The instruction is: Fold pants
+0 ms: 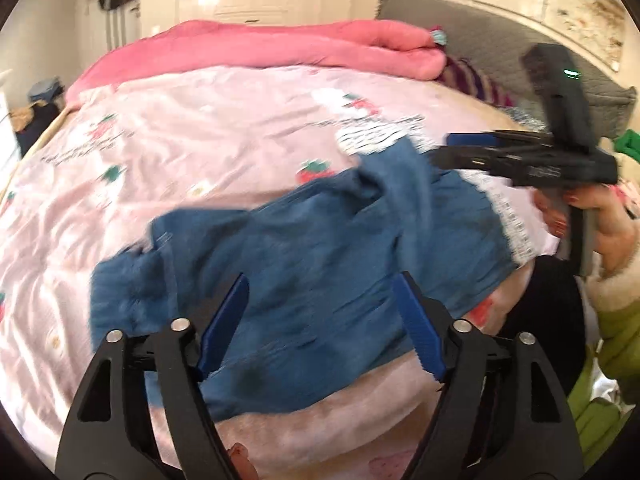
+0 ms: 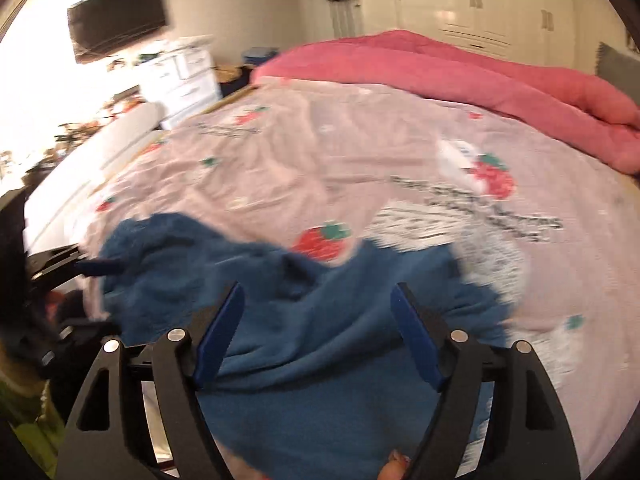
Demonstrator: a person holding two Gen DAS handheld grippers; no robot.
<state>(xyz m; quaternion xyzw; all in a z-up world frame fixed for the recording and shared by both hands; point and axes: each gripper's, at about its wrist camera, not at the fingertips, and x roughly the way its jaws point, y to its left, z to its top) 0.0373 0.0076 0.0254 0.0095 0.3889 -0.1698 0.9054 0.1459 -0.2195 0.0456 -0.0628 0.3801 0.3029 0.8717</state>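
One pair of blue pants (image 1: 304, 248) lies on the pink strawberry bedsheet (image 1: 224, 128), near its front edge. One pink quilt (image 1: 280, 48) is bunched along the far edge. Two grippers are up: the left gripper (image 1: 320, 300), the right gripper (image 2: 318, 308). One wall television (image 2: 118, 18), one white dresser (image 2: 184, 76).

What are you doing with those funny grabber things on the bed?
A person is folding blue pants on a bed with a pink strawberry sheet. Each hand holds a pair of tongs. The left tongs and the right tongs both stand open above the pants, gripping nothing. The pants lie bunched near the bed's edge, not yet neatly folded.
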